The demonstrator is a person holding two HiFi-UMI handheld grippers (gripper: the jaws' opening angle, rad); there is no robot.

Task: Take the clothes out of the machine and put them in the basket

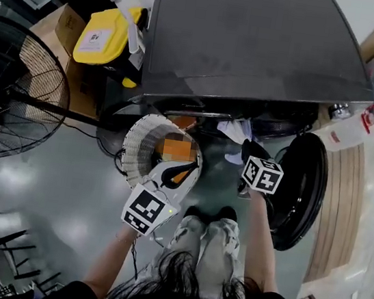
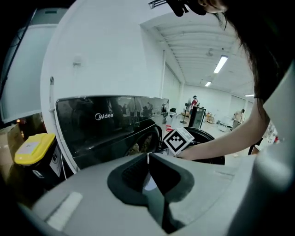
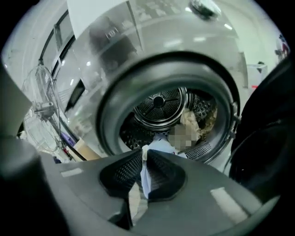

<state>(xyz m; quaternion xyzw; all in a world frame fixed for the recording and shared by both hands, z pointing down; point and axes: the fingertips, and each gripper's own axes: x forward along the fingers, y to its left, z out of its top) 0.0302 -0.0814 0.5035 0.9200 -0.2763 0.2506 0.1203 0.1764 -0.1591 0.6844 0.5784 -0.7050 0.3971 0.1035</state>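
The right gripper (image 3: 144,156) has its jaws clamped on a pale blue garment (image 3: 160,146) at the mouth of the machine (image 3: 138,69). The left gripper (image 2: 148,156) hangs over the white basket (image 1: 134,143), its jaws pressed together and empty.

I count: machine (image 1: 257,45) 1 | basket (image 1: 136,135) 1 | grippers 2: left gripper (image 2: 148,156), right gripper (image 3: 144,154) | garments made out 2: light blue garment (image 3: 159,146), beige garment (image 3: 189,120) | fan (image 1: 16,87) 1

Door (image 1: 303,189) swung wide right, drum (image 3: 159,103) mouth open. Clothes (image 3: 196,117) heap low right inside; left side bare. Right gripper (image 3: 144,156), clamped on a cloth (image 3: 159,146), sits at the mouth. Basket (image 1: 135,146) just left, top open; fan (image 1: 16,87) beyond.
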